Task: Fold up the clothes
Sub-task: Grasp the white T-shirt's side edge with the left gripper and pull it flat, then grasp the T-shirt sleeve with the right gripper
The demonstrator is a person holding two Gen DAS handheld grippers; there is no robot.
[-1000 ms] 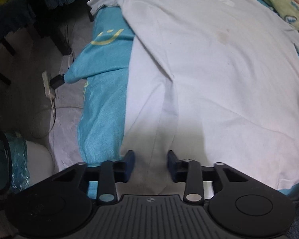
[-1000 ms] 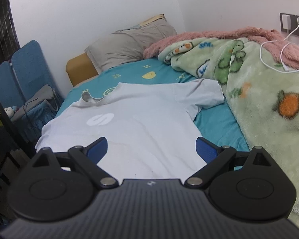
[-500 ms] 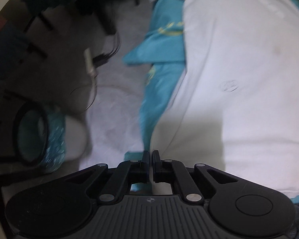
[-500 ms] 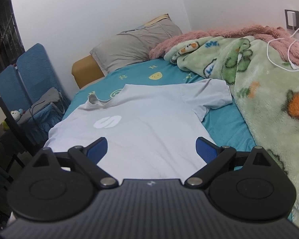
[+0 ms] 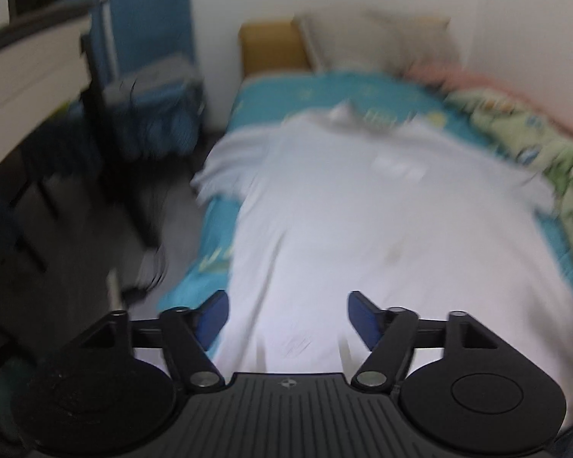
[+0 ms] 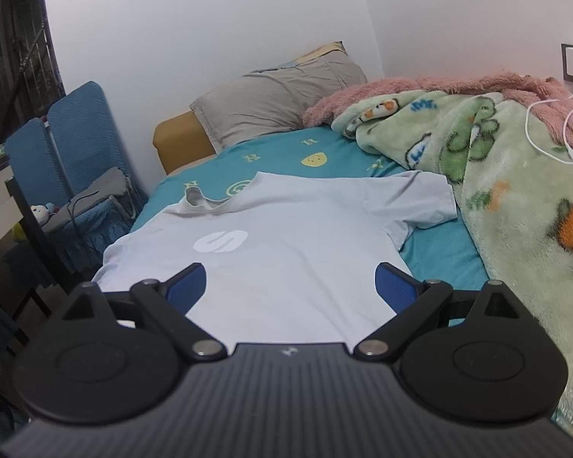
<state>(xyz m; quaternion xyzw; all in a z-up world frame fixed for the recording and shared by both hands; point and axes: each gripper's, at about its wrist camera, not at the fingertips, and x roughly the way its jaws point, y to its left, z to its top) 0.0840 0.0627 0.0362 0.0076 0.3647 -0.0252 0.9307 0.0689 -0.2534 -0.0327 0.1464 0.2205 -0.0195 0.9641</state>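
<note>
A pale blue-white T-shirt [image 6: 286, 252] lies spread flat on the teal bed sheet [image 6: 324, 152], collar toward the pillow, with a white logo on the chest. It also shows in the blurred left wrist view [image 5: 363, 229]. My left gripper [image 5: 288, 315] is open and empty above the shirt's lower left part. My right gripper [image 6: 290, 286] is open and empty, held above the shirt's hem end.
A grey pillow [image 6: 279, 91] lies at the bed head. A green and pink fleece blanket [image 6: 496, 191] with a white cable [image 6: 546, 129] covers the right side. Blue chairs [image 6: 76, 141] with grey clothing stand left of the bed, beside the dark floor [image 5: 76, 267].
My left gripper shut at the shirt's left hem edge, then opened and swung up to look along the bed. The right gripper drifted slightly nearer the shirt.
</note>
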